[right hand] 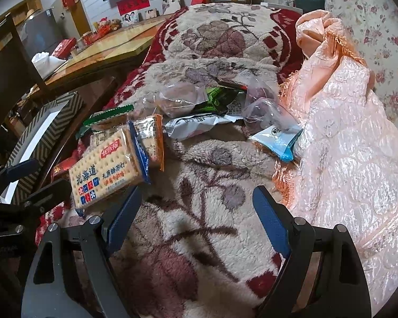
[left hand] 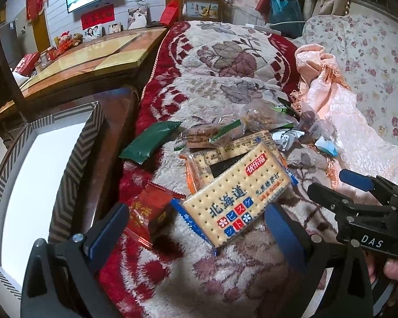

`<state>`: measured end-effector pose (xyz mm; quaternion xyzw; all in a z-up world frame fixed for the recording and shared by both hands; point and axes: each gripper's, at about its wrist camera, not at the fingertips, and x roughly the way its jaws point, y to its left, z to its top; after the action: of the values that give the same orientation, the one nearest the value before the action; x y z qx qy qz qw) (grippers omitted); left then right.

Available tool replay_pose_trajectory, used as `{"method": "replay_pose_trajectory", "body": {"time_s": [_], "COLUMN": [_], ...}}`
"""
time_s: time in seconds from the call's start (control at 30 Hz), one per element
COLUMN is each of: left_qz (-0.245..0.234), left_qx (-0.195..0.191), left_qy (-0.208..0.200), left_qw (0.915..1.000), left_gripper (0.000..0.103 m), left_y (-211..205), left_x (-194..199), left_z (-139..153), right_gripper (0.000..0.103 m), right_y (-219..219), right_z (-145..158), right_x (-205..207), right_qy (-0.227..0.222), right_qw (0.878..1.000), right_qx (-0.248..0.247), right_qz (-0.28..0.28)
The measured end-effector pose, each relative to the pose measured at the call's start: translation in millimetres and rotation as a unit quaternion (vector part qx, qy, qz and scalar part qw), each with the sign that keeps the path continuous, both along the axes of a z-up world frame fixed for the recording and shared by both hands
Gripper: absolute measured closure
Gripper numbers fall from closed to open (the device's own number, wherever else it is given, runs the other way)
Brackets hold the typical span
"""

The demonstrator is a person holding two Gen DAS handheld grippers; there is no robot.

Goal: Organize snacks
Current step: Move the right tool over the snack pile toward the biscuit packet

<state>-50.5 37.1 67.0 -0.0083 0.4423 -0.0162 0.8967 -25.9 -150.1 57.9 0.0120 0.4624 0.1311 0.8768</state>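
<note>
While your left gripper [left hand: 196,228] has its fingers spread wide and empty, straddle the cracker pack [left hand: 236,196] before you close. It lies flat on the fleece blanket [left hand: 225,53] of the bed, nearest piece of the snack pile, with its near end between the two blue pads: right pad just beside its lower right edge, left pad well off to the side, over the red packet [left hand: 148,212]. Shift the gripper right so the red packet stays out of the bite, then pinch across the short width. The wrapper looks slick and the crackers brittle, so close gently.

Your right gripper [right hand: 196,220] is also open and empty, over bare blanket; the cracker pack [right hand: 106,169] sits just off its left finger. The blue-white sachet [right hand: 278,137] and silver packet [right hand: 196,124] lie farther ahead, near the pink quilt [right hand: 345,159].

Behind the cracker pack, more wrapped biscuits overlap, with a green packet [left hand: 151,143] to the left. The chevron-rimmed box [left hand: 74,164] stands left of the bed, empty as far as visible; I judge it the likely drop point, a short swing left.
</note>
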Motion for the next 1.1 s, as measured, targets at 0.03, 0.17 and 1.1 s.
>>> {"method": "replay_pose_trajectory", "body": {"time_s": [0.03, 0.17, 1.1], "left_qz": [0.001, 0.005, -0.061], "left_qx": [0.0, -0.003, -0.016], "left_qy": [0.0, 0.004, 0.076], "left_qw": [1.0, 1.0, 0.9951], "left_gripper": [0.0, 0.0, 0.003], "left_y": [-0.1, 1.7, 63.4], "left_x": [0.3, 2.0, 110.3], "left_z": [-0.1, -2.2, 5.5], "right_gripper": [0.017, 0.017, 0.017], "right_y": [0.0, 0.0, -6.5], "right_z": [-0.5, -2.1, -7.7], "right_x": [0.7, 1.7, 14.6], "right_qy": [0.001, 0.003, 0.015], "right_qw": [1.0, 1.0, 1.0], "right_qx": [0.0, -0.001, 0.013], "right_qz": [0.0, 0.002, 0.001]}}
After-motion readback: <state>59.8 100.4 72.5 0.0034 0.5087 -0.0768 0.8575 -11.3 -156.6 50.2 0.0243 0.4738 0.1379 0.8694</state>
